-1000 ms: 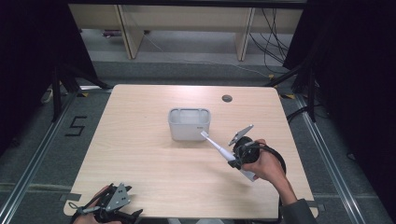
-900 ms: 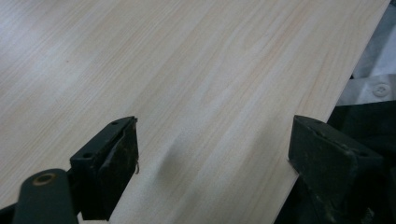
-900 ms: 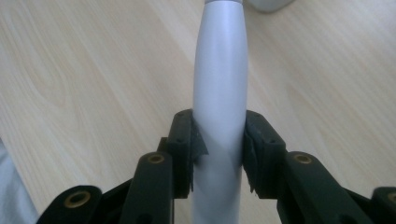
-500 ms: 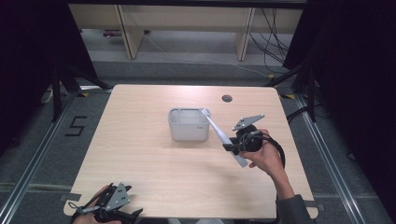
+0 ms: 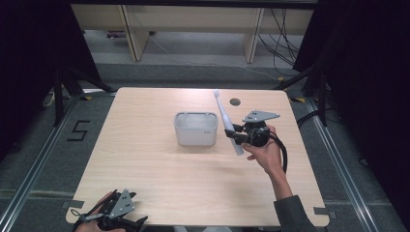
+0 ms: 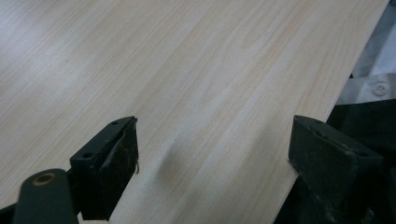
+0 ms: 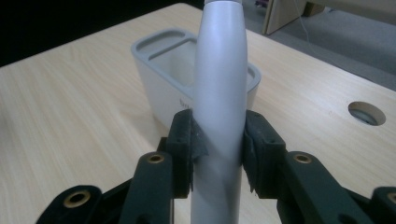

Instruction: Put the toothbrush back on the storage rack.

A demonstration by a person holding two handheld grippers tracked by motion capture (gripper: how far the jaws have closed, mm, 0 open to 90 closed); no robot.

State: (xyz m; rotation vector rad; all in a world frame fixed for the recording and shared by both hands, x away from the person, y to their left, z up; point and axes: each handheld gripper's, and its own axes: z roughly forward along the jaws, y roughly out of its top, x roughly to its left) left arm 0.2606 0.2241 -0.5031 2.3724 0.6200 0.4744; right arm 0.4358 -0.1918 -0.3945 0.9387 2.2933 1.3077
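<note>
A long grey-white electric toothbrush (image 5: 226, 123) (image 7: 219, 93) is clamped by its thick handle in my right gripper (image 5: 235, 134) (image 7: 218, 154), which is shut on it. It stands nearly upright, its thin head pointing toward the far edge. A grey-white holder box (image 5: 195, 128) (image 7: 161, 88) with compartments on top sits mid-table, just left of the toothbrush. My left gripper (image 5: 126, 223) (image 6: 215, 154) rests at the near left table edge, its jaws wide open with only bare wood between them.
The light wooden table (image 5: 145, 164) has a round cable hole (image 5: 235, 102) (image 7: 367, 113) near its far edge, right of the holder. Dark curtains flank both sides, and shelf legs and cables lie on the floor beyond.
My right hand has lifted and swung the toothbrush from a low slant toward upright, its head now rising beyond the holder's right side. The left gripper has stayed put.
</note>
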